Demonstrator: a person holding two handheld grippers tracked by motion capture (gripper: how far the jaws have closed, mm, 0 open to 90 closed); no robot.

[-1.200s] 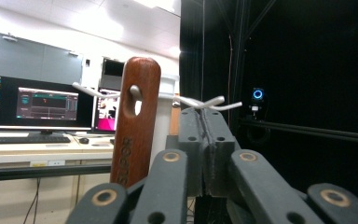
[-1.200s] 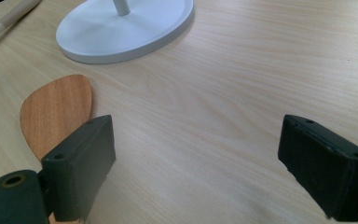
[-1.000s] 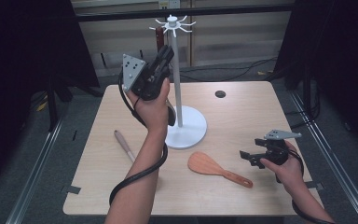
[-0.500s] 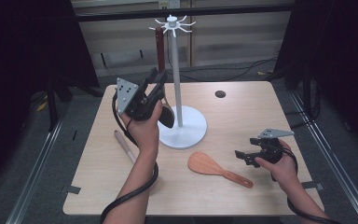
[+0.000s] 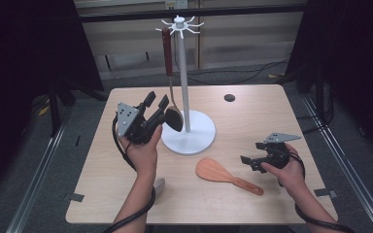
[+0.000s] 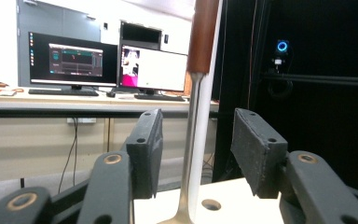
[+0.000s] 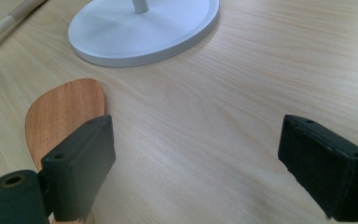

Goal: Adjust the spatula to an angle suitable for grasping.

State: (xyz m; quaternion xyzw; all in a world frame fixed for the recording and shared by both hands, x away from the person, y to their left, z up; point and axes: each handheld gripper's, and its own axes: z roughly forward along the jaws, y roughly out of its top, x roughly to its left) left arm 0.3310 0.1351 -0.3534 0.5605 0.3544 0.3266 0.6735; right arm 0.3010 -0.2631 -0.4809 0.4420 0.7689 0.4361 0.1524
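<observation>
On table: stand (image 5: 188, 138) 1 | hanging ladle (image 5: 170, 82) 1 | spatula (image 5: 226, 175) 1 | possibly third utensil (image 5: 159, 184)

The table (image 5: 252, 121) is pale wood with a fine, straight grain; the utensil stand (image 5: 184, 87) is white all over, pole, hooks and round base alike; the ladle (image 5: 171, 92) hanging on it has a reddish-brown handle, a bright silvery shaft and a dark bowl; the wooden spatula (image 5: 226, 175) is a warm orange-brown, its blade smooth and even in tone; the left gripper (image 5: 156, 102) is black with a grey plate, its fingers (image 6: 144, 149) matt charcoal with brass-coloured rivets; the right gripper (image 5: 246, 164) is black too, also with a grey plate; the cables are black.
</observation>
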